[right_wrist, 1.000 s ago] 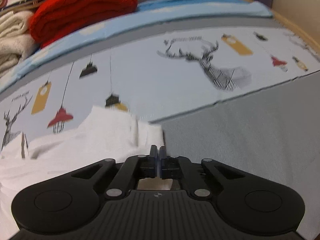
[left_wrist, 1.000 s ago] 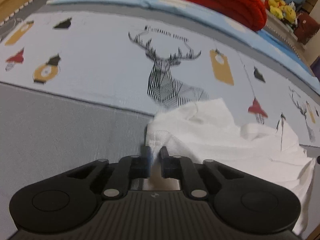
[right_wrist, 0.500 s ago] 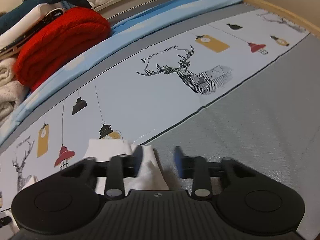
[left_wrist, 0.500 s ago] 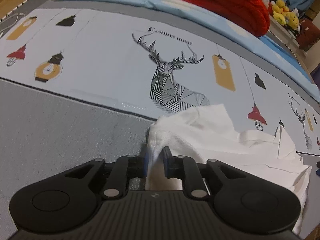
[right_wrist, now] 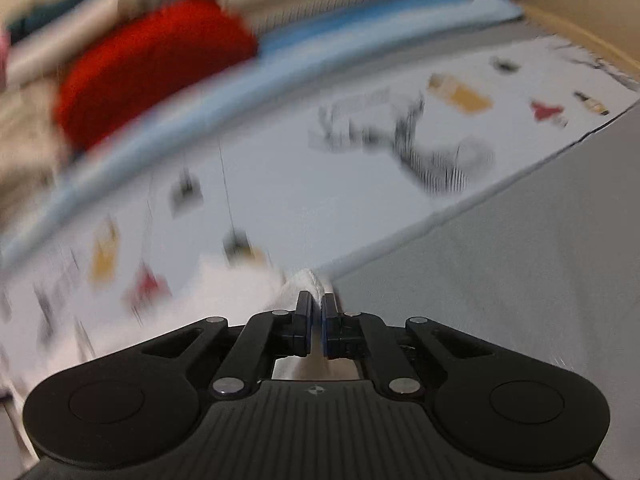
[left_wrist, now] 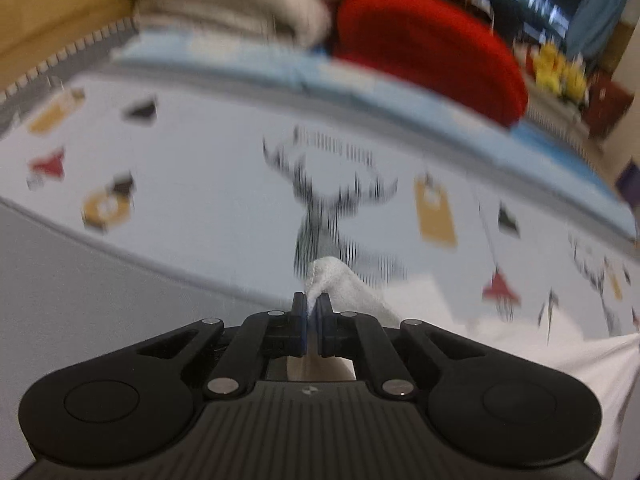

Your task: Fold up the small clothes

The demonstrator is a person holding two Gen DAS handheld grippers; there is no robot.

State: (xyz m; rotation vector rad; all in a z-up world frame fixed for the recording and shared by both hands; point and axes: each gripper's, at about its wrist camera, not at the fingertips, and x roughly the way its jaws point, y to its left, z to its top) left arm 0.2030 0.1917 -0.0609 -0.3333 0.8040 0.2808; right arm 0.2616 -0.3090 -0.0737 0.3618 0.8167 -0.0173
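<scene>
- Left wrist view: the left gripper (left_wrist: 311, 312) has its jaws clenched on a bunched corner of the white garment (left_wrist: 352, 288), which trails away to the right over the printed bedsheet (left_wrist: 200, 184).
- Right wrist view: the right gripper (right_wrist: 317, 316) pinches another white corner (right_wrist: 306, 280) tightly; the rest of the cloth spreads leftward.
- Risk: each pinch holds only a small tuft, so a quick pull could tug a corner free.
- Uneven tension between the corners would probably skew the fold.
</scene>
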